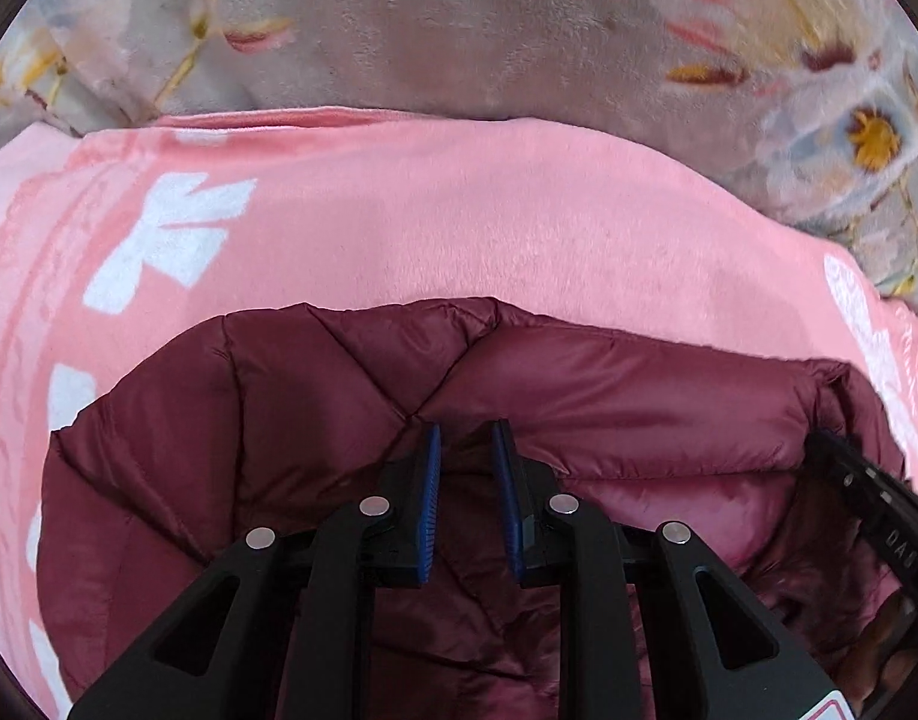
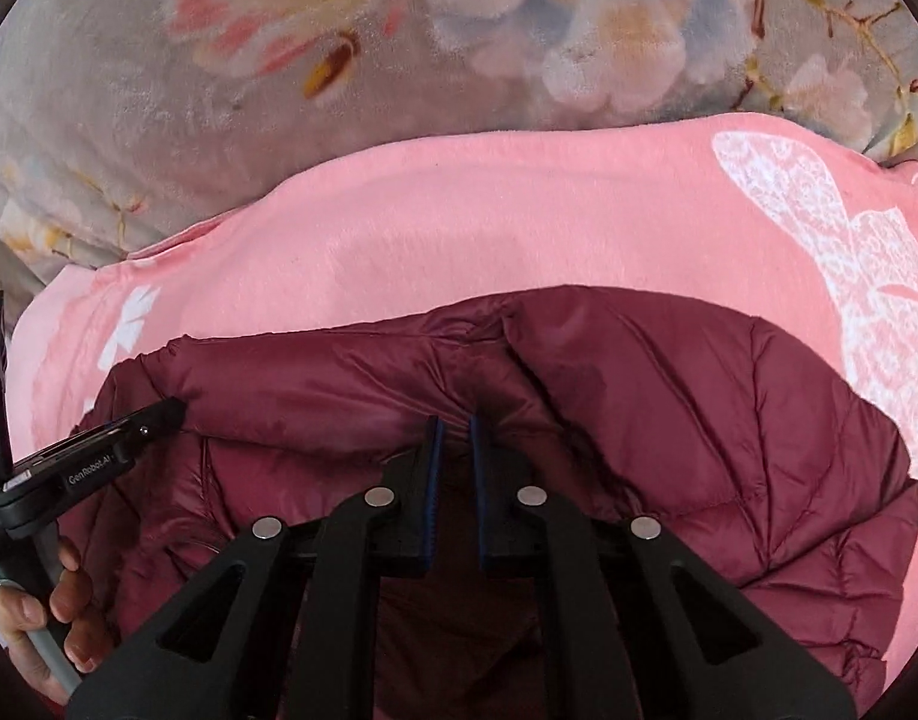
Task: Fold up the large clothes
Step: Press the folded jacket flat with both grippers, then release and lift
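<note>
A maroon quilted puffer jacket (image 1: 609, 396) lies bunched on a pink blanket (image 1: 399, 210) printed with white bows, and that blanket is spread over a grey floral blanket (image 1: 459, 18). In the left wrist view the jacket fills the lower half, from about 8 o'clock round to 3 o'clock, its folded edge running across the middle. The left tool (image 1: 466, 438) stands low over the jacket with its blue-padded jaws a narrow gap apart; maroon cloth shows between them, but I cannot tell whether they pinch it. The right tool (image 2: 454, 429) sits at a crease of the jacket with its jaws nearly together, apparently nipping a small fold of fabric. In the right wrist view the left tool reaches in at 9 o'clock, its tip touching the jacket, held by the person's left hand (image 2: 45, 618) at 8 o'clock.
</note>
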`<state>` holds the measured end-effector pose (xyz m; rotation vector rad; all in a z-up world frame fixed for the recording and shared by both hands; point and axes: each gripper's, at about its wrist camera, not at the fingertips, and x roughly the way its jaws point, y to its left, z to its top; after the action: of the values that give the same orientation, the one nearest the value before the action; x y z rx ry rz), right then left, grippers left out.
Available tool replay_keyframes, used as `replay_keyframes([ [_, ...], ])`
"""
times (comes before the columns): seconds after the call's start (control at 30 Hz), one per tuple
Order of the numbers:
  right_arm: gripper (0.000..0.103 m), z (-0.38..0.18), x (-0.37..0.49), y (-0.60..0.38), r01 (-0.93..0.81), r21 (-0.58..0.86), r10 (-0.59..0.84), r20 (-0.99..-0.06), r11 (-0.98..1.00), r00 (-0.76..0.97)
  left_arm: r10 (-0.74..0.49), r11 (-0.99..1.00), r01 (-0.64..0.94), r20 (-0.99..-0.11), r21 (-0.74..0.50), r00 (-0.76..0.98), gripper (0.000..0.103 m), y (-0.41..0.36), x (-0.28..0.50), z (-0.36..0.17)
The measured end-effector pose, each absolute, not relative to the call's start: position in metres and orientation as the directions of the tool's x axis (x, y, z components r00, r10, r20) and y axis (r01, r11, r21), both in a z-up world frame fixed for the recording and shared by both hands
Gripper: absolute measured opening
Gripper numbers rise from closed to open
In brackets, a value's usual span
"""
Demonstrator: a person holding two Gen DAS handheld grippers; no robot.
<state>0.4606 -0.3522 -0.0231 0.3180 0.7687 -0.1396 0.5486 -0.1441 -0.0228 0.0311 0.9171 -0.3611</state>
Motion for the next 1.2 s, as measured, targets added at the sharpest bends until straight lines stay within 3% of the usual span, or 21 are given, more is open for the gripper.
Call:
replay_keyframes([
  [0.33, 0.006, -0.037, 0.463, -0.332, 0.227, 0.09, -0.112, -0.662, 0.97, 0.741, -0.269, 0.94, 0.338, -0.714, -0.049, 0.646, 0.02, -0.149, 0.538, -0.034],
  [0.57, 0.006, -0.038, 0.462, -0.333, 0.224, 0.093, -0.11, -0.655, 0.97, 0.748, -0.226, 0.943, 0.332, -0.708, 0.012, 0.669, 0.02, -0.157, 0.536, -0.035],
  [1.2, 0.006, -0.039, 0.462, -0.336, 0.225, 0.118, -0.096, -0.651, 0.967, 0.753, -0.212, 0.941, 0.335, -0.706, 0.038, 0.675, 0.019, -0.159, 0.535, -0.034],
])
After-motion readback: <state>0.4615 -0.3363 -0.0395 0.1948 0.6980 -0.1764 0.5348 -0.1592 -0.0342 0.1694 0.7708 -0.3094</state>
